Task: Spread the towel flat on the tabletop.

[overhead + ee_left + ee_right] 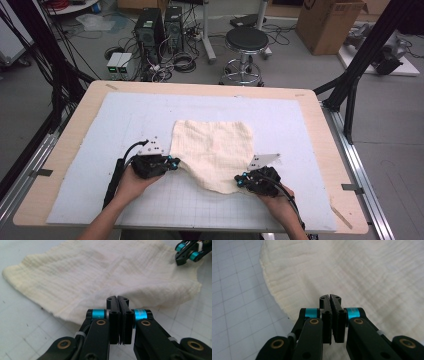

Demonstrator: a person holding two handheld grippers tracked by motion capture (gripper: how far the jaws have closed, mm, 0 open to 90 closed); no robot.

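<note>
A: Report the cloth's position and material.

B: The cloth (212, 152) is a cream, crinkled woven fabric with fine ribbing. It lies near the middle of the desk (320, 120), on a pale mat (125, 115) printed with a thin square grid. The far edge lies flat and roughly straight; the near edge is drawn into two raised corners with a rounded lobe sagging between them.

A: State of the left gripper?

B: The left gripper (175, 163) is at the cloth's near left corner. In the left gripper view, the jaws of the left gripper (117, 300) are pressed together, pinching the fabric's edge, which bunches into soft folds at the tips.

A: And the right gripper?

B: The right gripper (239, 180) is at the near right corner, toward the desk's front edge. In the right gripper view, the jaws of the right gripper (330, 298) are closed flat against each other over the cloth's hem, with fabric caught between them.

A: Gripper construction?

B: Black, hard-looking links with brass-coloured pivots and turquoise sleeves; each gripper carries a grey three-cornered plate.
</note>
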